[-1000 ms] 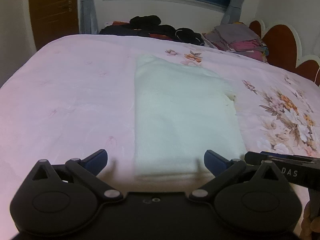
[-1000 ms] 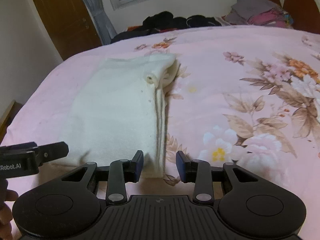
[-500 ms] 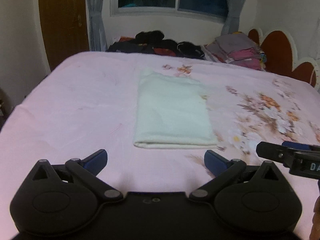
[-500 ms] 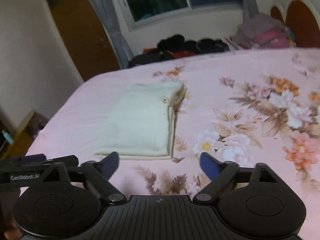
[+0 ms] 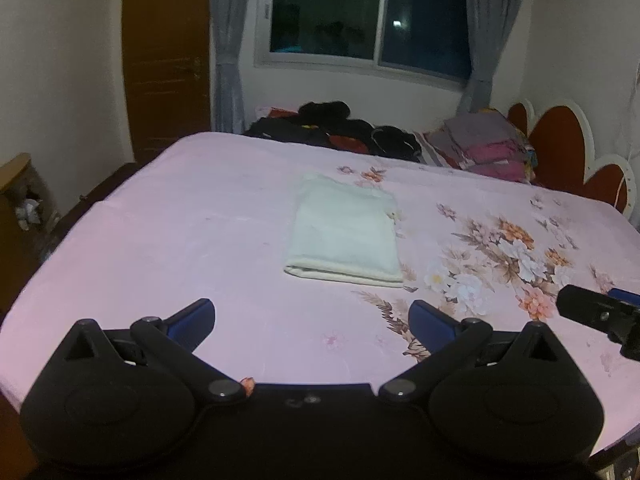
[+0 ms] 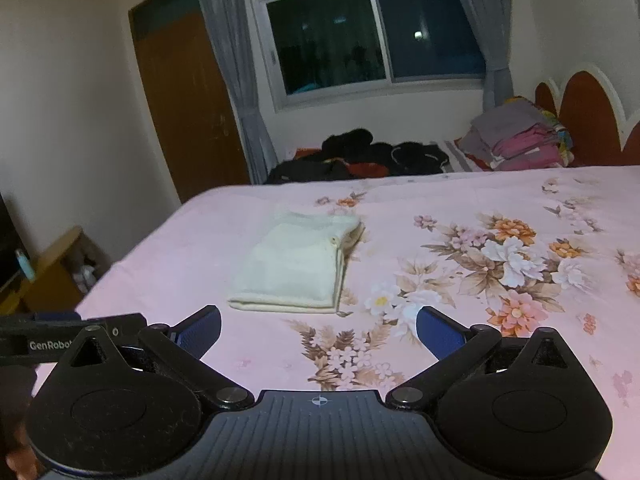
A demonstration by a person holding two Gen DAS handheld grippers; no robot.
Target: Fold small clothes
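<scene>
I find the cream garment [image 5: 344, 236] folded into a neat rectangle, lying flat near the middle of the bed [image 5: 200, 248], clear of every edge. I judge this piece finished and the step in hand to be the changeover to the next one. The left gripper [image 5: 312, 316] has its fingers spread wide with nothing between them; the right gripper [image 6: 318, 324] has its jaws opening, likewise empty. Both hang above the near edge, well apart from the garment. The next move calls for fetching another piece, probably from the dark heap of clothes [image 6: 360, 158] at the far edge. A folded stack [image 6: 516, 140] sits by the headboard [image 6: 584, 116]. Nothing obstructs the reach.
</scene>
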